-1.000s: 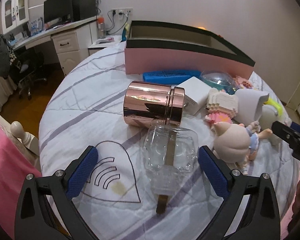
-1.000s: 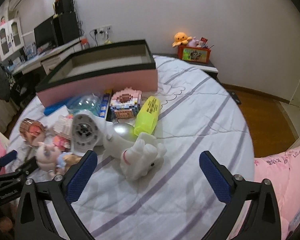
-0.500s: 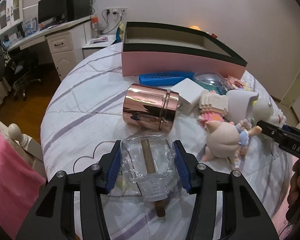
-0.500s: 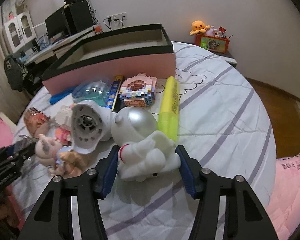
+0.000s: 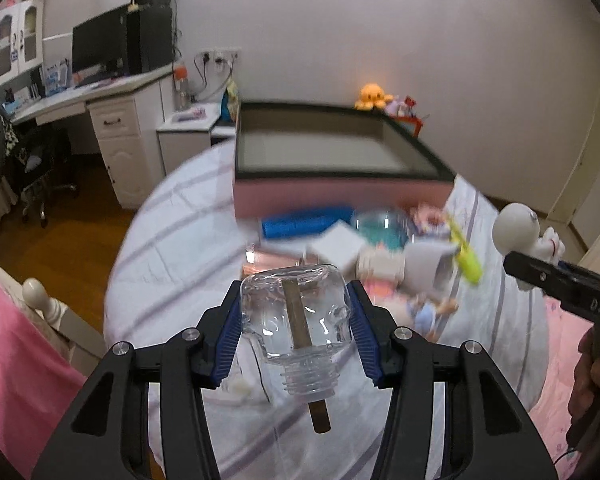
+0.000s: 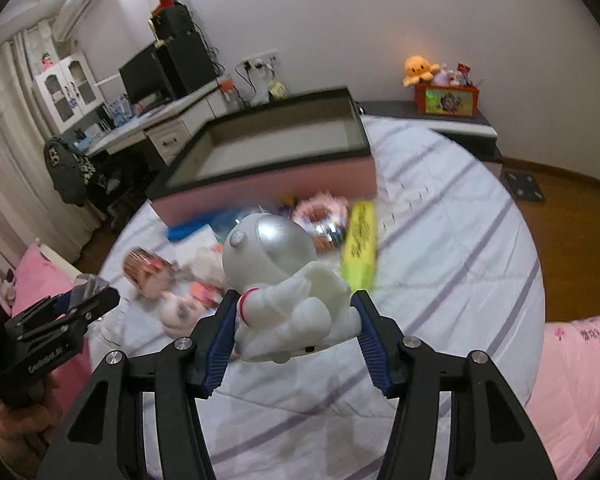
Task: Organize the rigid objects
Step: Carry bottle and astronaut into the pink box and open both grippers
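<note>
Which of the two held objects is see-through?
The glass jar in the left gripper, with a brown stick inside it. The right gripper holds an opaque white astronaut figure with a silver helmet.

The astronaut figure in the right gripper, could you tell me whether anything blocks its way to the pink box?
Nothing visible does. The astronaut figure is held clear above the bed, the toy clutter lies below its path, and the pink box is open-topped and looks empty.
</note>
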### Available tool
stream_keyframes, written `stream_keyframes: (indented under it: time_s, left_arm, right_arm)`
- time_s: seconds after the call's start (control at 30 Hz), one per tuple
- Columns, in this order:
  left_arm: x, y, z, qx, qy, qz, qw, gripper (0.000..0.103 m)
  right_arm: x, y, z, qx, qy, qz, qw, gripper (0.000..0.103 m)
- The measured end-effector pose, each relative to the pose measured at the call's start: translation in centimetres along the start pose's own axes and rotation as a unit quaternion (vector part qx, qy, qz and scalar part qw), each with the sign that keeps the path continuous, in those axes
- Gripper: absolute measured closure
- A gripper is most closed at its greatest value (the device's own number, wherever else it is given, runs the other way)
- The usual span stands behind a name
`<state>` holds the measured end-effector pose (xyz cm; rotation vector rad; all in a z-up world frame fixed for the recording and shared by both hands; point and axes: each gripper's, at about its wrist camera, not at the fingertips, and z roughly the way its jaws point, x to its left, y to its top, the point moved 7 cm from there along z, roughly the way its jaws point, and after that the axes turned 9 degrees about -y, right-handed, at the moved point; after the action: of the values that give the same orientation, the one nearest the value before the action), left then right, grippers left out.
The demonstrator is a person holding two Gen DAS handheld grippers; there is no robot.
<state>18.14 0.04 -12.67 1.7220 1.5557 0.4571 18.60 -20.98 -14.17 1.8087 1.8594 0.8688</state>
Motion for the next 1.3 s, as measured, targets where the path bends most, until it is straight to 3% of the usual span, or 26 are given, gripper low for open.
stream_keyframes:
  time_s: [0.33,0.63,0.93,1.3]
  left_arm:
    - [0.4,8.7,0.5,-0.057,0.002,0.011,0.9983,0.052]
    - [0.4,15.1,5.7,-0.063,-0.005,0.018,0.9979,0.052]
    - [1.5,16.1,13.1,-0.017,0.002,0.005,0.9998,0.052]
    - [2.4,15.3,17.1,0.020,0.009,-0.001,0.9998,0.052]
  right_arm:
    - [2.3,8.1,-0.3,-0.062,0.010,-0.035,0.997,0.046]
    - [2.4,13.4,5.5,-0.051,-0.008,-0.044,0.998,0.046]
    - [2.2,14.0,12.1,-0.003,-0.026,-0.046,0.999,0.046]
    - [2.4,13.2,15.6,0.034,-0.040,-0.059,0.997,0.046]
